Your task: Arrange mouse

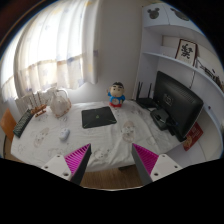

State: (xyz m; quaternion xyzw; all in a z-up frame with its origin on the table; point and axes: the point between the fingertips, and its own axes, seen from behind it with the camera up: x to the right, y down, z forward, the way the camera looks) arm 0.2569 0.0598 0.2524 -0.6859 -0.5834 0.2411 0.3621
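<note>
A black mouse pad lies flat in the middle of a desk covered by a white patterned cloth. A small pale object, possibly the mouse, lies on the cloth to the left of the pad and nearer to me. My gripper is open and empty. It hovers over the desk's wooden front edge, well short of the pad. The magenta pads stand wide apart with nothing between them.
A blue and white figurine stands behind the pad. A black monitor stands at the right, with a dark router beside it. A dark keyboard-like item and white objects are at the left. Wall shelves hang above the monitor.
</note>
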